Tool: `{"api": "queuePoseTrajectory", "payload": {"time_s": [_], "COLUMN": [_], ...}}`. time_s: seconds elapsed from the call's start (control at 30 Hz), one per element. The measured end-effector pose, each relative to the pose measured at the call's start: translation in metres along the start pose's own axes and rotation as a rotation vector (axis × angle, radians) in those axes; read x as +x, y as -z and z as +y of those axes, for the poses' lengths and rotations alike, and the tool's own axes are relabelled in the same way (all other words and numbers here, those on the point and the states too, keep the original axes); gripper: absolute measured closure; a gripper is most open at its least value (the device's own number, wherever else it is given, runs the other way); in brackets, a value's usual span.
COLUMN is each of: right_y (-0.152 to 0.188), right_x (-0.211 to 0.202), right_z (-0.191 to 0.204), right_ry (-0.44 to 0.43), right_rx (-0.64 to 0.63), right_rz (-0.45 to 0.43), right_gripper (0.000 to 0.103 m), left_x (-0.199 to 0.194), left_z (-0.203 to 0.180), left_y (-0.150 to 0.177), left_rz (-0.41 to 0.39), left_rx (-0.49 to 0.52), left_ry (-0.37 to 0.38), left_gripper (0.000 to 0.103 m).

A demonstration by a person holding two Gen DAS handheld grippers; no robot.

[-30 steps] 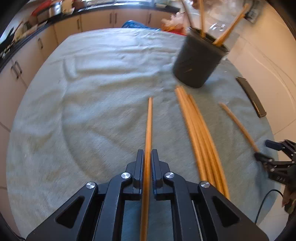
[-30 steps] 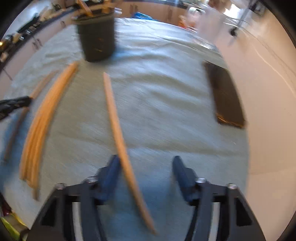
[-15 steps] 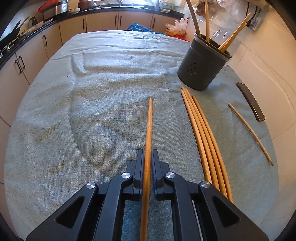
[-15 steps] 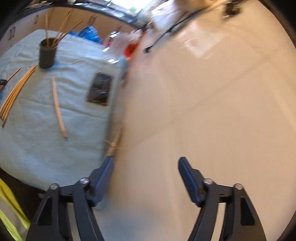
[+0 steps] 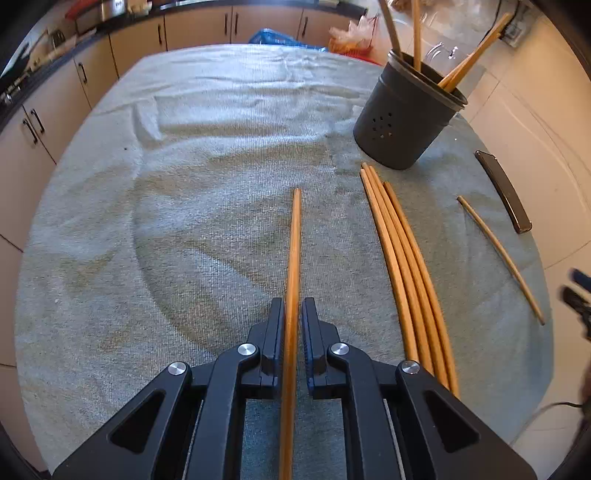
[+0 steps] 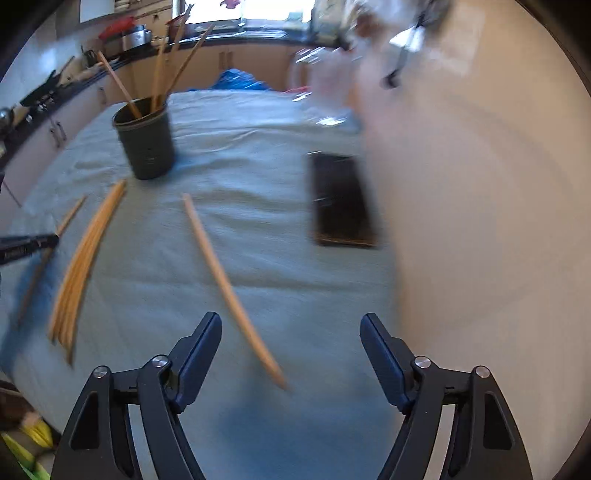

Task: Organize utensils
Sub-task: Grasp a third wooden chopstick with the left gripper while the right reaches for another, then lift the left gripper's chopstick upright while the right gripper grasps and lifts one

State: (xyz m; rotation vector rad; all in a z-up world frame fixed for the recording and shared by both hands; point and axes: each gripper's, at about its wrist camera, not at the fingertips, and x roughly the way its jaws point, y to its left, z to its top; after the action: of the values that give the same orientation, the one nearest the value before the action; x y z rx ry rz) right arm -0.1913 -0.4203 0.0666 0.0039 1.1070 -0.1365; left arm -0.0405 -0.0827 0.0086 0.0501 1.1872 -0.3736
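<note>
My left gripper [image 5: 293,314] is shut on a wooden chopstick [image 5: 294,251] that points forward over the grey-green cloth [image 5: 184,184]. To its right lie a bundle of several chopsticks [image 5: 402,266] and one single chopstick [image 5: 498,254]. A dark round holder [image 5: 402,122] with several sticks in it stands at the back right. In the right wrist view my right gripper [image 6: 290,332] hovers over the near end of the single chopstick [image 6: 221,273]; its jaws are wide and closing, and the pads touch nothing. The holder [image 6: 146,144] and bundle [image 6: 85,258] lie to its left.
A flat black device [image 6: 341,199] lies near the table's right edge [image 5: 504,190], with pale floor tiles [image 6: 480,221] beyond. Kitchen cabinets [image 5: 199,26] run along the back and left. The left gripper's tip [image 6: 29,245] shows at the right view's left edge.
The right wrist view swung out over the floor and came back over the single chopstick, its jaws wider than a second ago. The left gripper and its chopstick stayed put.
</note>
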Motion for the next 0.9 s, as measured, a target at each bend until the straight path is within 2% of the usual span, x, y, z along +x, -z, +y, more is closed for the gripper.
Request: {"api": "queuePoseTrajectory", "payload": {"time_s": [0.2, 0.47, 0.63, 0.77, 0.9], "right_y": [-0.042, -0.073, -0.089, -0.092, -0.089], "right_x": [0.052, 0.094, 0.105, 0.111, 0.11], "right_z": [0.029, 0.039, 0.049, 0.063, 0.066], "right_ry": [-0.096, -0.102, -0.111, -0.104, -0.12], "right_rx": [0.002, -0.053, -0.078, -0.103, -0.107], "right_rz": [0.042, 0.129, 0.146, 0.166, 0.165], "right_gripper": [0.026, 0.046, 0.046, 0.049, 0.049], "left_x": [0.013, 0.024, 0.026, 0.027, 0.024], "left_z": [-0.003, -0.022, -0.024, -0.027, -0.022], "left_y": [-0.028, -0.05, -0.054, -0.056, -0.05], "left_rz": [0.015, 0.031, 0.044, 0.048, 0.011], "left_rx": [0.016, 0.091, 0.133, 0.16, 0.189], "left_ry": [-0.039, -0.08, -0.093, -0.077, -0.031], "left_gripper": [0.094, 0.094, 0.093, 0.085, 0.083]}}
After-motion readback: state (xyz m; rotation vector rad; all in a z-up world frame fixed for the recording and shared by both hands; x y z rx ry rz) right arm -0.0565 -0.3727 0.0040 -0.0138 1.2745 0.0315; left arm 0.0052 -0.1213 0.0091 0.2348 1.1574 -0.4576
